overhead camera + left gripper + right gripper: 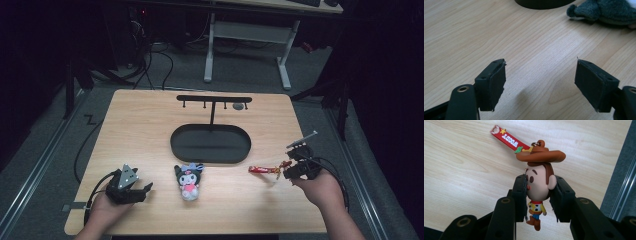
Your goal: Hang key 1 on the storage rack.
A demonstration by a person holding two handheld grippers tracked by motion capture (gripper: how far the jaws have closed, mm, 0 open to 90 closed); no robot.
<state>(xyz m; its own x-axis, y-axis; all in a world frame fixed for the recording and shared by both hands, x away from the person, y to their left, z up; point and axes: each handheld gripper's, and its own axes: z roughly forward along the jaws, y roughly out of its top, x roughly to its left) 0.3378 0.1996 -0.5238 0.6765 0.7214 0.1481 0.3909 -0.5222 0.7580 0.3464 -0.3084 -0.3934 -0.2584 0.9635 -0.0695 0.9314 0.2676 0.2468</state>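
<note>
Gripping a cowboy figure keychain by its head, right gripper closed on it above the table's right edge, red strap trailing. Resting near the front left, left gripper wide open, empty, beside a plush toy.

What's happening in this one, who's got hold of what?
A person works at a wooden table with a gripper in each hand. The right gripper is shut on a cowboy keychain figure, clamped by its head, its red strap trailing forward. The left gripper is open and holds nothing, low over bare wood near a dark plush toy. A black hook stand with an oval base tray sits mid-table; whether anything hangs on it is unclear.
</note>
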